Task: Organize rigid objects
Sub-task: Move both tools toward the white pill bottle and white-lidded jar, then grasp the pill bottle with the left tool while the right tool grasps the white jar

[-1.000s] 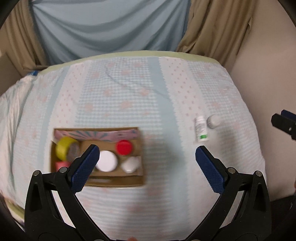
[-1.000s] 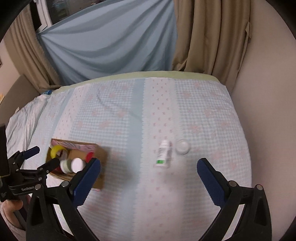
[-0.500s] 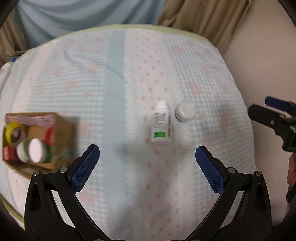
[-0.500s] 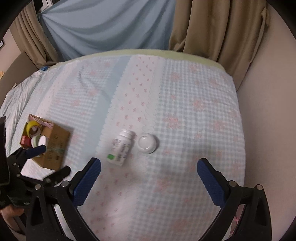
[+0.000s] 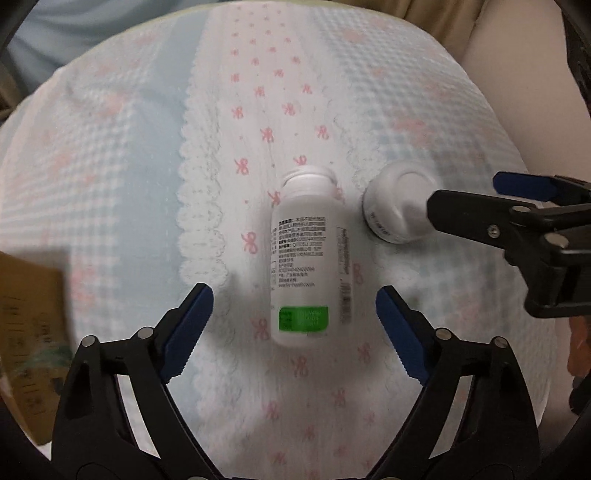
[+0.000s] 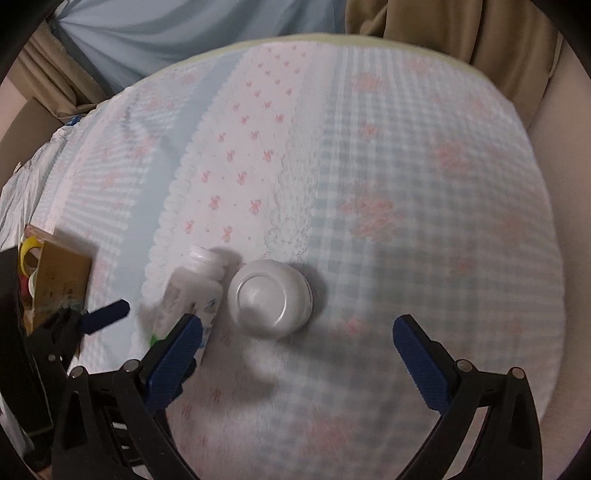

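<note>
A white pill bottle (image 5: 304, 254) with a green label lies on its side on the patterned bedspread, cap end away from me. My left gripper (image 5: 293, 317) is open, low over it, fingers either side of its base. A short white jar (image 6: 271, 297) stands upright just right of the bottle; it also shows in the left wrist view (image 5: 400, 201). My right gripper (image 6: 297, 349) is open, just in front of the jar. The bottle also shows in the right wrist view (image 6: 194, 291), beside the right gripper's left finger (image 6: 173, 360).
A cardboard box (image 6: 61, 280) holding tape rolls and jars sits at the left; its corner shows in the left wrist view (image 5: 27, 314). Curtains (image 6: 424, 22) hang behind the bed. A beige wall (image 5: 524, 92) borders the bed's right side.
Both grippers have moved forward and down toward the bottle and jar, which now look much larger. The box has slid out to the left edge of both views.
</note>
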A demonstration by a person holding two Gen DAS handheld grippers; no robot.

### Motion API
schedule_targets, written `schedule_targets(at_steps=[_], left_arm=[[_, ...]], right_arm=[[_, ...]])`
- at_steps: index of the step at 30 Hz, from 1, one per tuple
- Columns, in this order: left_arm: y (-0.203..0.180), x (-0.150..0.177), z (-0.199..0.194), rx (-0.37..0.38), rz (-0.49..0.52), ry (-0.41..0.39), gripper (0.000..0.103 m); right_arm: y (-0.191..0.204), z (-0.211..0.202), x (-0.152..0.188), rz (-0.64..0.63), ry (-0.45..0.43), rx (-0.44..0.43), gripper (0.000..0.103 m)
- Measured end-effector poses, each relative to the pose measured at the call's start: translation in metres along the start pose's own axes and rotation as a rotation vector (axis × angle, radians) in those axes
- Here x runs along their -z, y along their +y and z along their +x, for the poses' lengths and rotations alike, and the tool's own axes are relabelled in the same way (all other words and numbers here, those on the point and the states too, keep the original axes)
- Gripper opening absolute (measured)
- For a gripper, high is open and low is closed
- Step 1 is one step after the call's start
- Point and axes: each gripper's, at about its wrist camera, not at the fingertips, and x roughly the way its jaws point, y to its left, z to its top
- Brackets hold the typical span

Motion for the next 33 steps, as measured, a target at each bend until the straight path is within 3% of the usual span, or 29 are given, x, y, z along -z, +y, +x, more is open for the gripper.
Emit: schedule_targets(at_steps=[8,10,11,12,14,18,33], left_arm=[[0.002,-0.006,0.024,0.011,-0.04,-0.001,0.087],[0.003,-0.01,0.027,0.024,-0.063,-0.008,0.086],[0.002,-0.012,0.029,0.025,-0.065,-0.01,0.082],[0.0,-0.014,0.032,0.029,-0.062,-0.007,0.07],[-0.003,-0.018,0.035,0.019,-0.05,0.0,0.068],[-0.004,-0.022,0.038,0.021,-0.027,-0.003,0.05],[0.015,-0.018,0.015,0.084,-0.086,0.006,0.046]], right_arm=[[0.005,0.043,0.0,-0.011,0.048,-0.02,0.093],[0.003,0.048,-0.002,-0.009,0.054,-0.018,0.085],[0.002,0.05,-0.002,-0.004,0.056,-0.028,0.084],[0.002,0.052,-0.003,0.0,0.056,-0.033,0.083],[0.004,0.054,-0.003,-0.013,0.052,-0.026,0.081],[0.012,0.055,-0.004,-0.03,0.05,-0.052,0.058],[0.009,0.042,-0.003,0.06,0.038,-0.063,0.058]])
